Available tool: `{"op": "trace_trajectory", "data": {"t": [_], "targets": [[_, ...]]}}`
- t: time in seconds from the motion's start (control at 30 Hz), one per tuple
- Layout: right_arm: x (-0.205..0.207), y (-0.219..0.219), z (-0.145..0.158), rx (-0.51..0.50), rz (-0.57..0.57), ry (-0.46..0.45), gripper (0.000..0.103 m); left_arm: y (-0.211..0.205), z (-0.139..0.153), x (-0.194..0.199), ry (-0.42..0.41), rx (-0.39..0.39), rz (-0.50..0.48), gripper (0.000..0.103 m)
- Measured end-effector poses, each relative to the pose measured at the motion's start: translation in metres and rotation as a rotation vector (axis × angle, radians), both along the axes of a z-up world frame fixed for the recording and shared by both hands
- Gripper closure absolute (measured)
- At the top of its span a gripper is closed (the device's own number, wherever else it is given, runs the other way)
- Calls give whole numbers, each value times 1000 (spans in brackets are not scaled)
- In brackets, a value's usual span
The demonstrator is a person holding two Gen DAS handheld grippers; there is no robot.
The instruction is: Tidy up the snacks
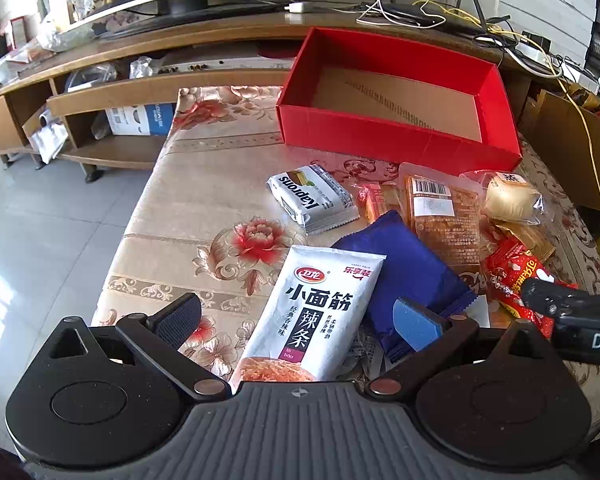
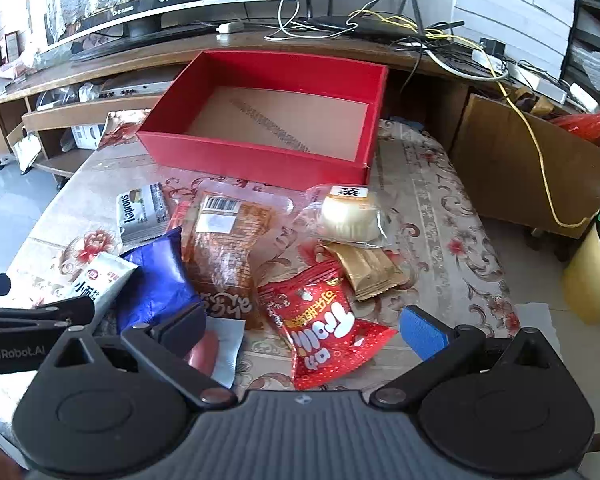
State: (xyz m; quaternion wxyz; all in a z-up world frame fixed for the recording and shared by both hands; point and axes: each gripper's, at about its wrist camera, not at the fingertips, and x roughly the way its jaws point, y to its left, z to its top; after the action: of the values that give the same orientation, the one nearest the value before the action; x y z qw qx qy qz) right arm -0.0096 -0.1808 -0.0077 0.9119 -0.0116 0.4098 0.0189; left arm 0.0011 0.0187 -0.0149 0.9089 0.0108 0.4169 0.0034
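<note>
Toward the far edge of the tabletop I see the red box with nothing inside. Nearer me the snacks lie heaped: my left gripper hangs spread wide over the white spicy-strip packet, my right gripper equally wide over the red candy bag, neither gripping.

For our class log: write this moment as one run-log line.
left gripper: open | right gripper: open | red box: empty | snacks: on table
</note>
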Motion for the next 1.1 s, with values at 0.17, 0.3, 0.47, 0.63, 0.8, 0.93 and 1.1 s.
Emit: {"op": "trace_trajectory", "data": {"t": [0.17,0.3,0.47,0.63,0.8,0.93,1.1], "targets": [[2,6,-2,-10,14,8,1,2,-1,1,7,-4,1,0],[4,9,-4,-13,18,16,1,4,-3,1,11,-4,1,0],[6,12,-5,-14,31,24,1,5,-7,3,27,6,-5,0],[10,9,-3,-2,30,29,1,3,-9,9,43,29,-44,0],[15,6,-1,23,30,43,1,5,-21,18,101,24,-69,1],[19,7,-2,27,39,53,1,6,-29,24,126,41,-87,2],[27,13,-3,21,62,63,1,14,-40,34,182,-25,-102,4]]}}
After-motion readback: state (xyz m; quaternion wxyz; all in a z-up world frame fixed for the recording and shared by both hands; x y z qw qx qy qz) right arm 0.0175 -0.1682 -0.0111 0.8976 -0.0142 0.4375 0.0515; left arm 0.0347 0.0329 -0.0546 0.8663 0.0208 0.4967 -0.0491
